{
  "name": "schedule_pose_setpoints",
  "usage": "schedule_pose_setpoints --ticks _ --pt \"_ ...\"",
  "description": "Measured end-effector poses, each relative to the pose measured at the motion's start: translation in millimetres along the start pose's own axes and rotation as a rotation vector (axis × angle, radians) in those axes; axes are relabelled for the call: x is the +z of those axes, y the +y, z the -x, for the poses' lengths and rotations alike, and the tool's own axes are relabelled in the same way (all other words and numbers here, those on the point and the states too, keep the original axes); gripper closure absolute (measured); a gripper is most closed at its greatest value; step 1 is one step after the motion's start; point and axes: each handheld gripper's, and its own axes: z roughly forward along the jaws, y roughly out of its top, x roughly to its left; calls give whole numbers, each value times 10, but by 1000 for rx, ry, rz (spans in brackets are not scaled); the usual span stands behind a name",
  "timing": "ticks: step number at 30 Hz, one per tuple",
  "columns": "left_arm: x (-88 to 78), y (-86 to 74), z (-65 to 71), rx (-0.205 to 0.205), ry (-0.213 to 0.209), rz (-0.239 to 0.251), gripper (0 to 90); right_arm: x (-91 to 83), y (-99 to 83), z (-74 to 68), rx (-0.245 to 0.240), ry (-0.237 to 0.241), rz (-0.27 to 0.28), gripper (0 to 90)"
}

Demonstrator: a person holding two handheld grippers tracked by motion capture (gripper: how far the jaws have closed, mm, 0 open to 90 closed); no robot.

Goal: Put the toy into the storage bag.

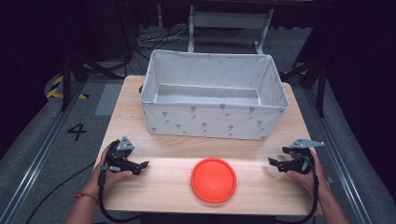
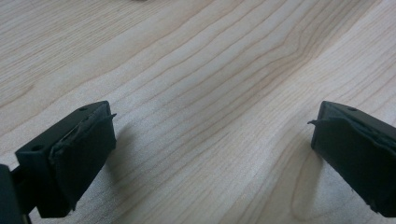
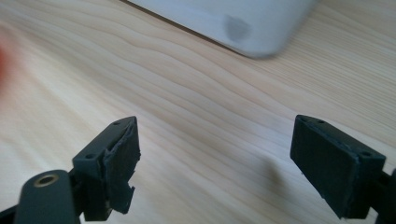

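An orange round disc (image 1: 213, 179) lies flat on the wooden table (image 1: 163, 186) near the front edge, in the middle. A white fabric bin (image 1: 214, 93) with small grey marks stands behind it, and nothing shows inside. My left gripper (image 1: 144, 164) rests at the table's left side, jaws pointing right toward the disc, open with bare wood between its pads (image 2: 84, 154). At the right side my right gripper (image 1: 272, 161) points left toward the disc, also open, and the bin's corner (image 3: 243, 28) lies ahead of its pads (image 3: 119, 163).
The table stands on a grey floor with rails at both sides and a painted number at left. Dark stands, cables and a white frame (image 1: 229, 21) sit behind the bin. Bare wood lies between each gripper and the disc.
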Motion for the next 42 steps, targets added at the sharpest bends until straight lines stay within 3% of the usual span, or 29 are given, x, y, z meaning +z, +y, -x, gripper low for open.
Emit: schedule_pose_setpoints --ticks 2,7,8,9,15,16,24,31,33,37,42 --pt "0 0 0 0 0 0 2 14 70 -138 -25 51 -9 191" --pt "0 0 0 0 1 0 2 73 163 -406 -81 102 -29 198" --pt "0 0 0 0 1 0 2 73 163 -406 -81 102 -29 198" --pt "0 -1 1 -1 1 1 2 90 203 -513 -105 120 -29 198" --pt "2 -1 2 -1 2 3 2 150 292 -756 -143 174 -29 197" --pt "1 -1 1 -1 1 2 2 186 318 -856 -165 195 -40 193" --pt "1 -1 1 0 2 2 2 383 411 -1137 -236 254 -82 190" --pt "0 0 0 0 0 0 2 558 482 -1380 -310 263 -116 187" --pt "0 0 0 0 0 0 2 618 487 -1417 -332 226 -126 187" --pt "1 -2 3 -2 2 2 2 766 488 -1471 -334 249 -181 144" --pt "1 -2 3 -2 2 2 2 815 492 -1494 -334 262 -179 81"
